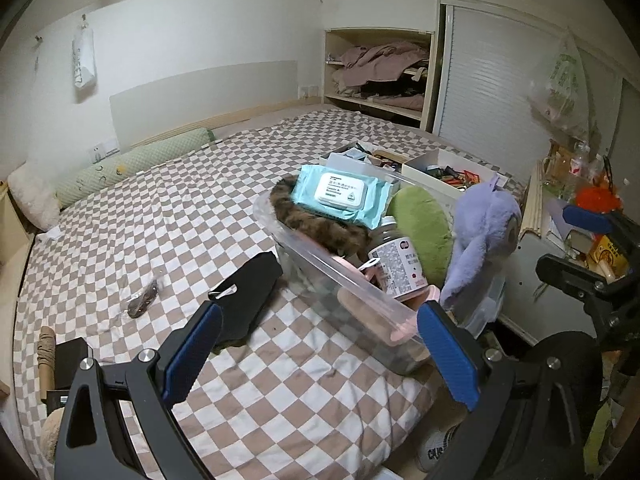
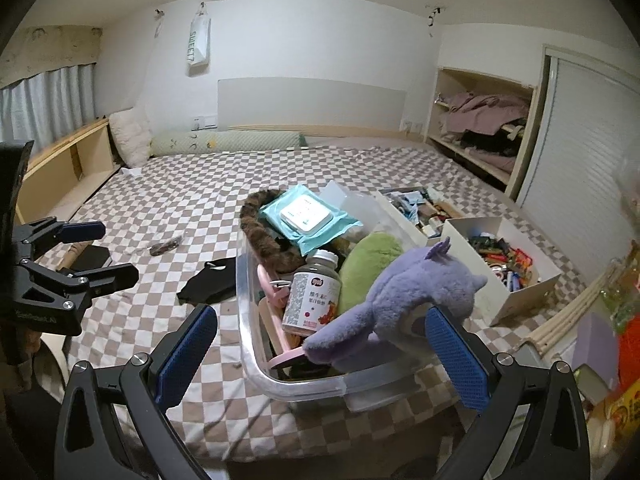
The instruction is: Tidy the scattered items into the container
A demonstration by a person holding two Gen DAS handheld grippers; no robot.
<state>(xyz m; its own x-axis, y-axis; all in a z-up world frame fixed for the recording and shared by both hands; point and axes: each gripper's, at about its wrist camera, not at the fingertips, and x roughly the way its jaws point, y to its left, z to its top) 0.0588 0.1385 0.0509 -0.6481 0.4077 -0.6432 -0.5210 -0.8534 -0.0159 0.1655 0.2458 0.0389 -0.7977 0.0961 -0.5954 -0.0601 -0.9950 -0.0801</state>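
A clear plastic container (image 1: 352, 284) (image 2: 250, 344) stands on the checked bedspread. It holds a blue wipes pack (image 1: 340, 194) (image 2: 306, 216), a brown furry item (image 1: 316, 224) (image 2: 260, 236), a labelled bottle (image 1: 394, 264) (image 2: 312, 296), a green plush (image 1: 424, 228) (image 2: 368, 264) and a purple plush (image 1: 480, 232) (image 2: 404, 308) that hangs over the rim. A black cloth (image 1: 244, 300) (image 2: 210, 280) and a small dark packet (image 1: 142, 300) (image 2: 166, 246) lie on the bed left of the container. My left gripper (image 1: 320, 354) (image 2: 100, 252) is open near the black cloth. My right gripper (image 2: 322, 360) (image 1: 580, 246) is open before the container, holding nothing.
Two white boxes (image 2: 516, 300) (image 2: 404, 208) full of small items stand behind and right of the container. A green bolster (image 2: 228, 142) and a white pillow (image 2: 128, 136) lie at the headboard. Clutter (image 1: 592, 216) sits off the bed's right edge. A black block (image 2: 94, 258) lies at the left.
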